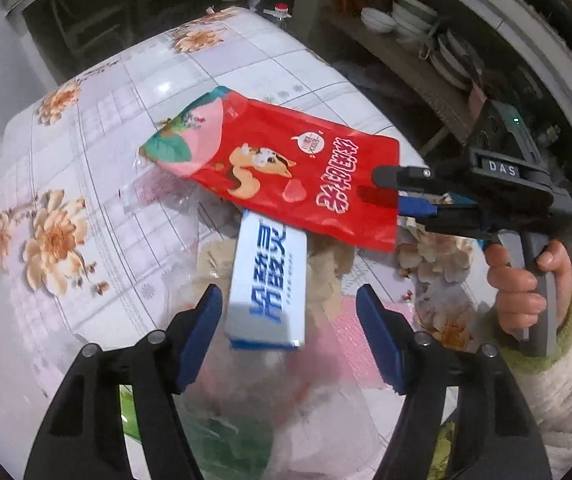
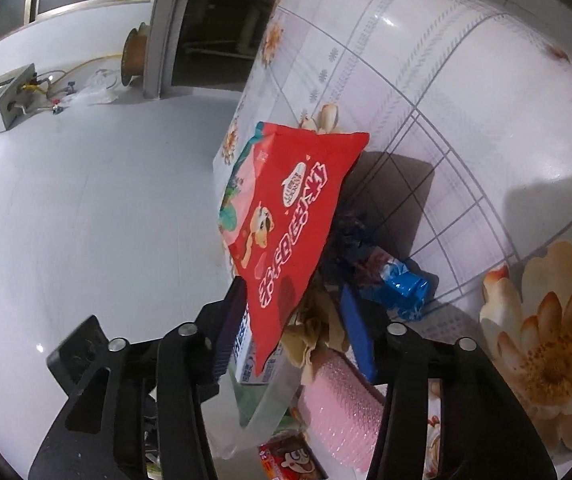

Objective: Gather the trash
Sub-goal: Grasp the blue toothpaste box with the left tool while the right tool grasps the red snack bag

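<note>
Floral table [image 1: 98, 128] edge beside bare floor [image 2: 86, 208], right gripper [image 1: 396, 196] jaws holding red pouch [image 1: 278, 168], left gripper [image 1: 290, 340] jaws wide.

My left gripper [image 1: 290, 320] has matte black angular arms with cut-out slots, round silver screws at the joints, and flat blue pads on its fingers [image 1: 202, 332]. My right gripper [image 1: 402, 196] is built the same way, black with blue pads, and its body carries a plate lettered "DAS" and a small green light above it. Its handle is grey. My hand [image 1: 526, 280] comes out of a fluffy cream sleeve [image 1: 558, 392] edged with an olive-green cuff.
</note>
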`<state>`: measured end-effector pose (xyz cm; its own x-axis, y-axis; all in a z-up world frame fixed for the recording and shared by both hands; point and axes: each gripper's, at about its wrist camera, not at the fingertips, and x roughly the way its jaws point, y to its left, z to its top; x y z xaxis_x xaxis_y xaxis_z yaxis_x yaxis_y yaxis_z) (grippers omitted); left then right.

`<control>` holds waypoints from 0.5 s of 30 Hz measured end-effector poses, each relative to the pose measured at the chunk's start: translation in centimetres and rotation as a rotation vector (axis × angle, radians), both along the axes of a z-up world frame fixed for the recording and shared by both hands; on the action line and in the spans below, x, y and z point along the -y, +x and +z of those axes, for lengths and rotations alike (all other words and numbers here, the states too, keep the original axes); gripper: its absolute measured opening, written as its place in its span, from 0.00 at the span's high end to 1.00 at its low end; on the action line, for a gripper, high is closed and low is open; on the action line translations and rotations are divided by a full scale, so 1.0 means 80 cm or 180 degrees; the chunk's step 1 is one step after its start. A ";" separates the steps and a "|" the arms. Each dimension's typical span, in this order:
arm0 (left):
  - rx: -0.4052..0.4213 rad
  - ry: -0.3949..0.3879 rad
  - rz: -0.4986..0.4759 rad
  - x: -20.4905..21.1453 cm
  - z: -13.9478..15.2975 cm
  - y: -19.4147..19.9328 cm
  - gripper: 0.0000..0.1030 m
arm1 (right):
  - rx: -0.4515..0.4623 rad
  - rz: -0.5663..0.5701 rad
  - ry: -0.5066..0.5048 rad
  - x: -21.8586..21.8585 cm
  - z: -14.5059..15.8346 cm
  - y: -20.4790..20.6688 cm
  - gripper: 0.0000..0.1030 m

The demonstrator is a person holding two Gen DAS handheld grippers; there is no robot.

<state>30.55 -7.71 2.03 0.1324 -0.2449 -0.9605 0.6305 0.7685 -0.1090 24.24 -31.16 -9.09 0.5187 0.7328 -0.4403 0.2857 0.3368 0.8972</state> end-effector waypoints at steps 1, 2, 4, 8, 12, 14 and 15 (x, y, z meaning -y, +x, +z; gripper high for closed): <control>-0.0017 0.0068 -0.0032 0.007 -0.003 0.003 0.35 | -0.0011 -0.0012 0.0021 0.004 0.000 -0.001 0.60; -0.0041 0.0157 -0.0062 0.014 -0.009 0.007 0.35 | -0.0021 -0.0027 0.0043 0.005 -0.002 0.000 0.61; -0.0107 0.0348 -0.0119 0.027 -0.021 0.016 0.35 | -0.0023 -0.0070 0.0093 0.009 -0.004 0.000 0.64; -0.0257 0.0516 -0.0133 0.041 -0.037 0.030 0.35 | -0.0038 -0.0110 0.0230 0.011 -0.008 0.005 0.68; -0.0347 0.0591 -0.0153 0.048 -0.048 0.035 0.42 | -0.0055 -0.0083 0.0315 0.007 -0.011 0.011 0.73; -0.0376 0.0628 -0.0129 0.049 -0.054 0.037 0.46 | -0.0048 -0.0083 0.0366 0.010 -0.013 0.006 0.77; -0.0385 0.0629 -0.0124 0.049 -0.055 0.038 0.49 | -0.0061 -0.0086 0.0394 0.009 -0.015 0.007 0.81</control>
